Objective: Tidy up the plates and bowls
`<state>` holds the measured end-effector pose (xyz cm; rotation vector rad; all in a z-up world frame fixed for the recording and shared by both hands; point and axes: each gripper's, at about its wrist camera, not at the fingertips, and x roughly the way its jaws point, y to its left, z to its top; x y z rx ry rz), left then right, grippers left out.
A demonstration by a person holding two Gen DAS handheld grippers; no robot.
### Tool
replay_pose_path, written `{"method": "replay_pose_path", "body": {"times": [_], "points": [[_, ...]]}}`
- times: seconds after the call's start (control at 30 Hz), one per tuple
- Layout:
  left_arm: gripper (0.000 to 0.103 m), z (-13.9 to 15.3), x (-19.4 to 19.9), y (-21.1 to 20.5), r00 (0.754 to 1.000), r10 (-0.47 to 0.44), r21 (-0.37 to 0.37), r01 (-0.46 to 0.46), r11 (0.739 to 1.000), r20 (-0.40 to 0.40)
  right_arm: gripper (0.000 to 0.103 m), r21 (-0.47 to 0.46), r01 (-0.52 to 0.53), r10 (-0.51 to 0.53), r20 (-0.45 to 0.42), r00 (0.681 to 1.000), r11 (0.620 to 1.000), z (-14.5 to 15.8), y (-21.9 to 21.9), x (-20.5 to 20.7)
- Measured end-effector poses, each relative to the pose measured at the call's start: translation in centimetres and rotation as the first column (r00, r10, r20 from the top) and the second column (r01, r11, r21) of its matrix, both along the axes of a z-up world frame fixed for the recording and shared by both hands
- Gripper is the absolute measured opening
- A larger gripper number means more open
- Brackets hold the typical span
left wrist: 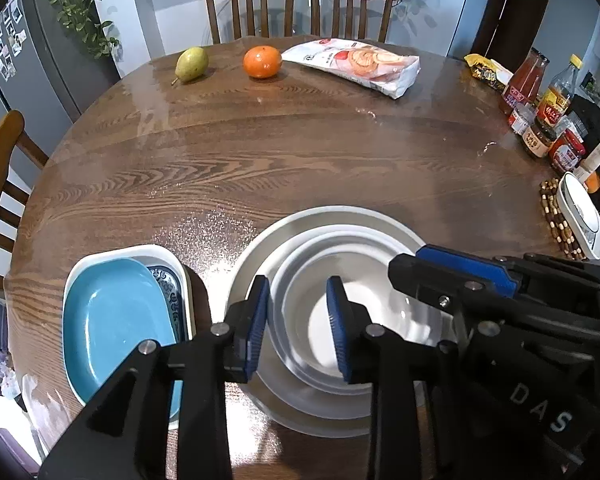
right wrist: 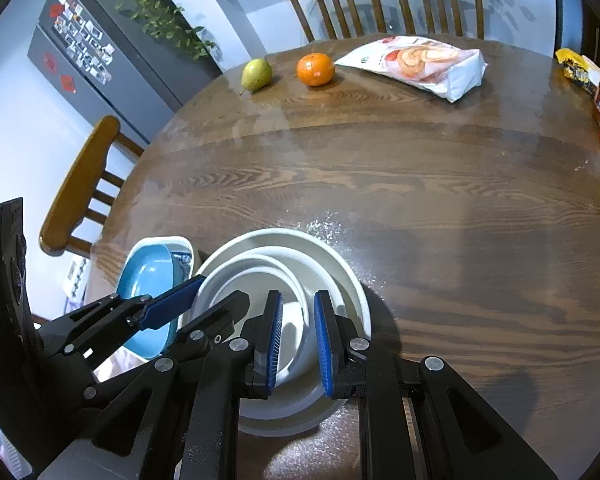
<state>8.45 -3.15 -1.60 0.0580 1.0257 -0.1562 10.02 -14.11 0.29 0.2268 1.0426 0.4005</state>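
Note:
A stack of white round bowls and plates (left wrist: 332,232) sits near the table's front edge, smaller ones nested inside the largest; it also shows in the right wrist view (right wrist: 332,264). To its left is a stack of oblong dishes, a blue plate (left wrist: 112,320) on a patterned one in a white tray (left wrist: 140,250); the blue plate also shows in the right wrist view (right wrist: 148,276). My left gripper (left wrist: 298,320) is open and empty above the white stack's inner bowl. My right gripper (right wrist: 298,336) is open, its fingers astride the stack's right rims without gripping.
A pear (left wrist: 191,63), an orange (left wrist: 262,61) and a snack bag (left wrist: 356,65) lie at the far side of the wooden table (left wrist: 300,140). Sauce bottles and jars (left wrist: 548,112) and a white dish on a beaded mat (left wrist: 582,216) stand at the right. Chairs surround the table.

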Motion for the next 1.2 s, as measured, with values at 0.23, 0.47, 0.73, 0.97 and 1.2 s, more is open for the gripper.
{"method": "replay_pose_path", "body": {"times": [0.23,0.47,0.73,0.97,1.2], "points": [[0.041,1.3,-0.7,0.0,0.999,-0.006,-0.012,0.006,1.000,0.046,0.018,0.023,0.024,-0.024,0.015,1.000,0.999,0.9,-0.7,-0.4],[0.063,2.1,-1.3,0.6,0.997,0.010,-0.022,-0.008,1.000,0.076,0.025,0.048,0.045,-0.047,0.029,0.998,0.998,1.5,-1.4,-0.8],[0.078,2.8,-1.6,3.8,0.993,0.088,-0.043,-0.085,0.995,0.081,0.043,0.069,0.123,-0.126,0.031,0.992,0.990,1.9,-3.6,-1.2],[0.078,2.2,-1.5,7.6,0.982,0.189,-0.083,-0.188,0.979,0.016,0.045,0.052,0.150,-0.149,-0.019,0.989,0.987,0.8,-4.8,-1.1],[0.078,0.7,-1.6,7.7,0.982,0.182,-0.078,-0.186,0.980,-0.054,0.045,0.041,0.135,-0.131,-0.072,0.989,0.990,-1.0,-4.8,-1.1]]}}
